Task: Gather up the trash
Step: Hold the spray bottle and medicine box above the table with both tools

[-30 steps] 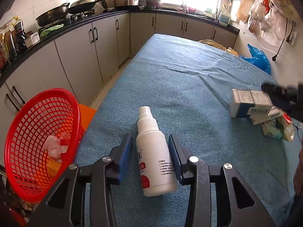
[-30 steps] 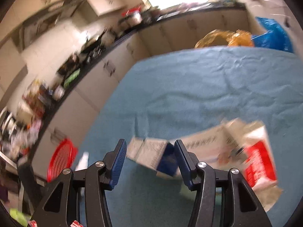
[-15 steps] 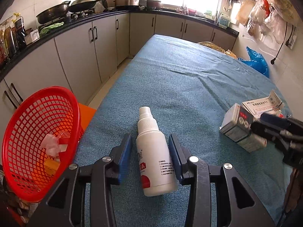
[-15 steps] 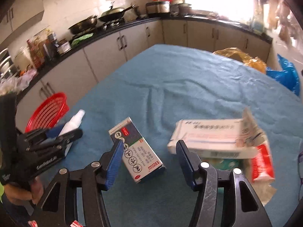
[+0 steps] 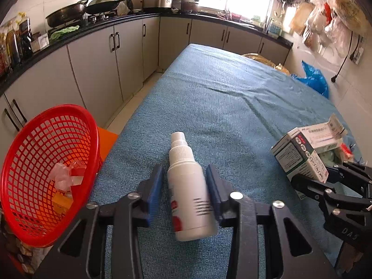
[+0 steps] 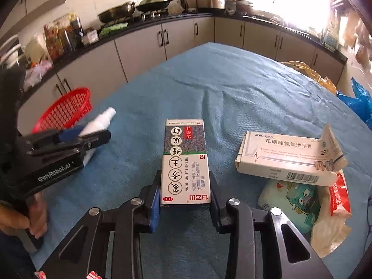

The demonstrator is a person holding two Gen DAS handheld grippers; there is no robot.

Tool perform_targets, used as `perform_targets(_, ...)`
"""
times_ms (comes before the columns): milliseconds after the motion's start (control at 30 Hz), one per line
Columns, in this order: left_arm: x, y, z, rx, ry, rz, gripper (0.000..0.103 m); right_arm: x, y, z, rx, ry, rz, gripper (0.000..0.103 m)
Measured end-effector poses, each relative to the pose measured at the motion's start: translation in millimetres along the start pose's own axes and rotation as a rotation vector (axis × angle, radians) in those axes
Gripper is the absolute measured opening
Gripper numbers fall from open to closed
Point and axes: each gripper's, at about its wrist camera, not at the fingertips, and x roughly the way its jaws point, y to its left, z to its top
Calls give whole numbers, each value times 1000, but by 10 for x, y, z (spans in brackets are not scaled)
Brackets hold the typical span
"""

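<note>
A white spray bottle [image 5: 186, 186] lies on the blue cloth between the fingers of my left gripper [image 5: 184, 169]. Those jaws are closing; the right pad is at the bottle and a thin gap shows on the left. The bottle looks blurred. A green-and-white medicine box [image 6: 184, 153] lies lengthwise in my right gripper [image 6: 184, 176], whose jaws are closing with both pads against the box's sides. The left wrist view has that box [image 5: 300, 160] at the right gripper [image 5: 311, 176]. A red mesh basket [image 5: 46, 121] holding clear wrap and a yellow scrap stands past the table's left edge.
A longer white medicine box [image 6: 279, 155] rests on a heap of wrappers [image 6: 302, 197] at the right. The blue-clothed table [image 6: 232, 88] stretches ahead. Kitchen cabinets [image 5: 93, 69] line the left, and a blue bag [image 5: 313, 81] sits beyond the right edge. A hand [image 6: 34, 218] grips the left tool.
My right gripper rolled level and came in over the green-and-white box, and its jaws narrowed onto it. The left jaws narrowed around the spray bottle, which shifted slightly.
</note>
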Motion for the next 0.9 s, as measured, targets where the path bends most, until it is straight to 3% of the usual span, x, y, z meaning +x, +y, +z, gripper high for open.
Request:
perform_targets(467, -214, 3, 19, -13, -124, -43, 29, -284, -23, 64, 155, -162, 25, 37)
perform_targets(600, -278, 19, 39, -13, -161, -24, 29, -306, -17, 61, 172, -174, 30, 37)
perform_targets(900, -245, 12, 39, -11, -149, -14, 29, -274, 16, 47, 165, -170, 25, 37)
